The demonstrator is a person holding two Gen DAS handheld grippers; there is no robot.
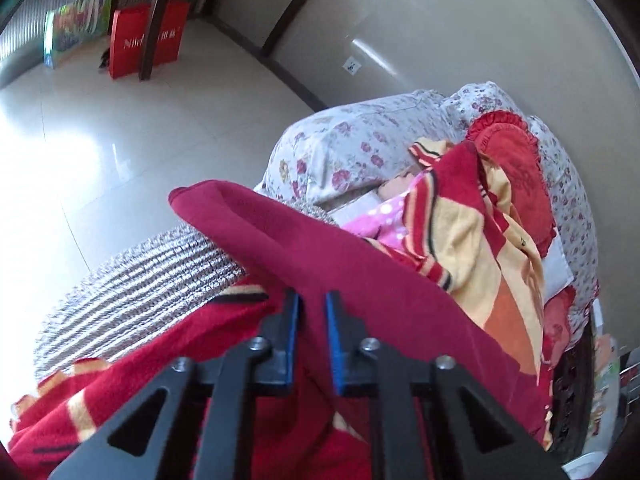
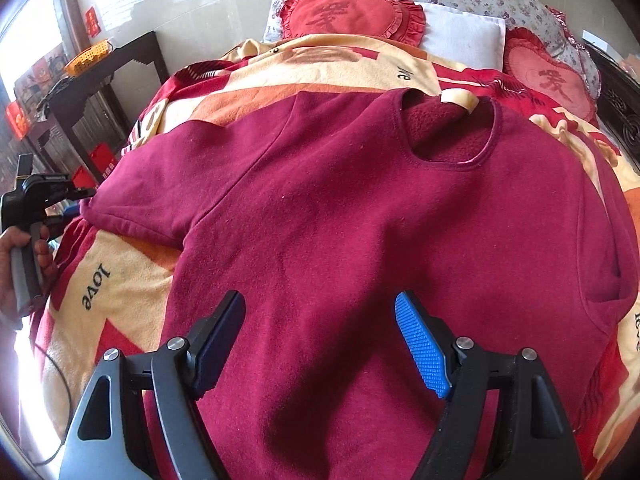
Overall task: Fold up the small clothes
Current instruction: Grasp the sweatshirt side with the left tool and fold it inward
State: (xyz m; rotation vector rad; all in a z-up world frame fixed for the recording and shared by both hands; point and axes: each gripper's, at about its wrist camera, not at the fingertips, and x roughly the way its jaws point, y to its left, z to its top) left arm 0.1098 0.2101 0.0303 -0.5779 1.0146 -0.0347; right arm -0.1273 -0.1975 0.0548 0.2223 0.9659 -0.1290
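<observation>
A maroon sweatshirt lies spread flat on the blanket, neck hole toward the pillows, one sleeve out to the left. My right gripper hovers open over its lower body, holding nothing. My left gripper is nearly closed, with the sleeve's maroon cloth pinched between its blue pads and lifted off the bed. The left gripper also shows at the left edge of the right wrist view, at the sleeve's cuff.
A red, yellow and orange blanket covers the bed. Red heart cushions and a white pillow lie at the head. A dark side table stands left. A grey knitted throw and pink cloth lie nearby.
</observation>
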